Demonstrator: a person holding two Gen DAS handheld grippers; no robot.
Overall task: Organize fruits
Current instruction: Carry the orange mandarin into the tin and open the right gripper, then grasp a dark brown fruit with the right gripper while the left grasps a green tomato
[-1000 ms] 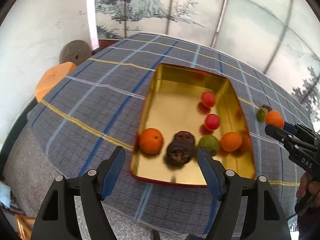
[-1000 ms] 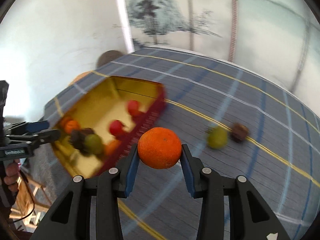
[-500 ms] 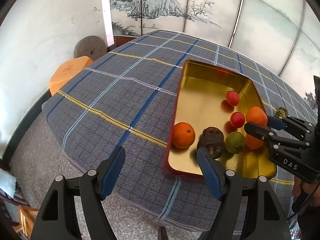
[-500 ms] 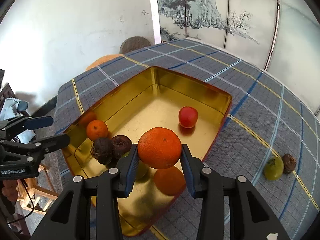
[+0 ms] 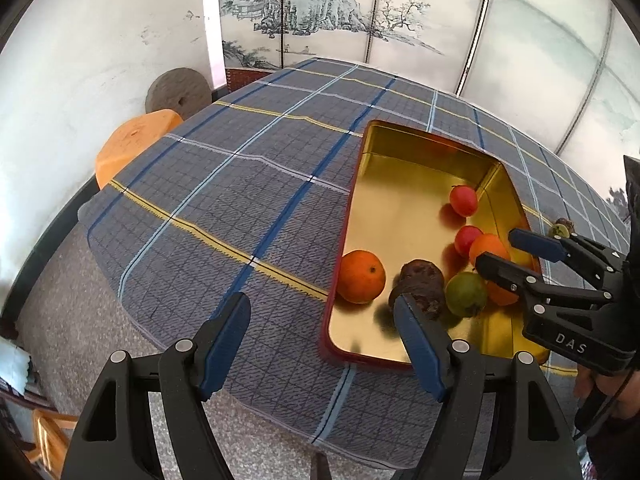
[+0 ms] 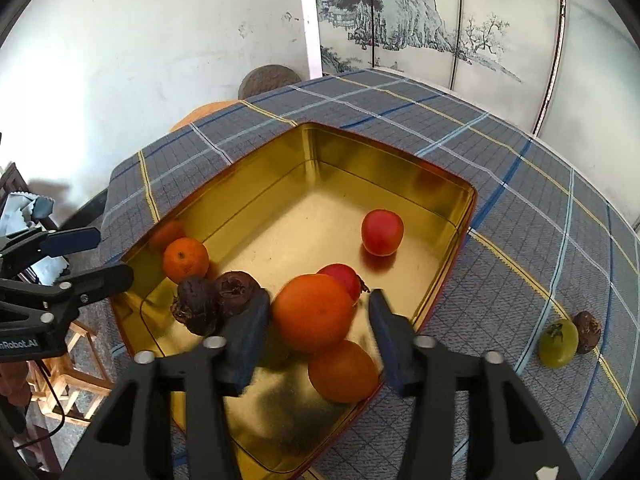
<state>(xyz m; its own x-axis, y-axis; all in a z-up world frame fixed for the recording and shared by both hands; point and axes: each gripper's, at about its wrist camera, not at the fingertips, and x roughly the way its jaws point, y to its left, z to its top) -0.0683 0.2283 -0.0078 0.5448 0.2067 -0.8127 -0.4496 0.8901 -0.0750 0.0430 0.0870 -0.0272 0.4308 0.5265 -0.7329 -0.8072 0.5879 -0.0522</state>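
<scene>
My right gripper [image 6: 316,316] has just been opening over the near end of the gold tin [image 6: 308,140]: its pads have parted, and the orange [image 6: 312,312] sits between them with a gap showing on the right pad's side, so I read it as let go, dropping or just landed; contact on the left pad I cannot tell through the blur. I judge this orange light, firm, round and prone to roll, with a dimpled matte skin that grips well; best taken across its widest middle, pads on opposite sides. It is bright, evenly coloured, and the largest fruit here. Just below it, nearer me, lies a 2nd orange [image 6: 343,372]; a red fruit [image 6: 344,276] is just beyond, partly hidden, and another red fruit [image 6: 382,232] further ahead. Left of the pads are 2 dark wrinkled fruits [image 6: 216,300], touching each other, then a smaller orange [image 6: 185,260] against the tin's left wall. Well off to the right, outside the tin on the plaid cloth [image 6: 520,240], a green fruit [image 6: 558,343] and a dark brown fruit [image 6: 587,331] sit just beside each other, to my eye still to be collected. They look small and smooth, so I would close gently. My left gripper [image 5: 320,344] hangs open with nothing between its pads, low beside the tin's near corner.
</scene>
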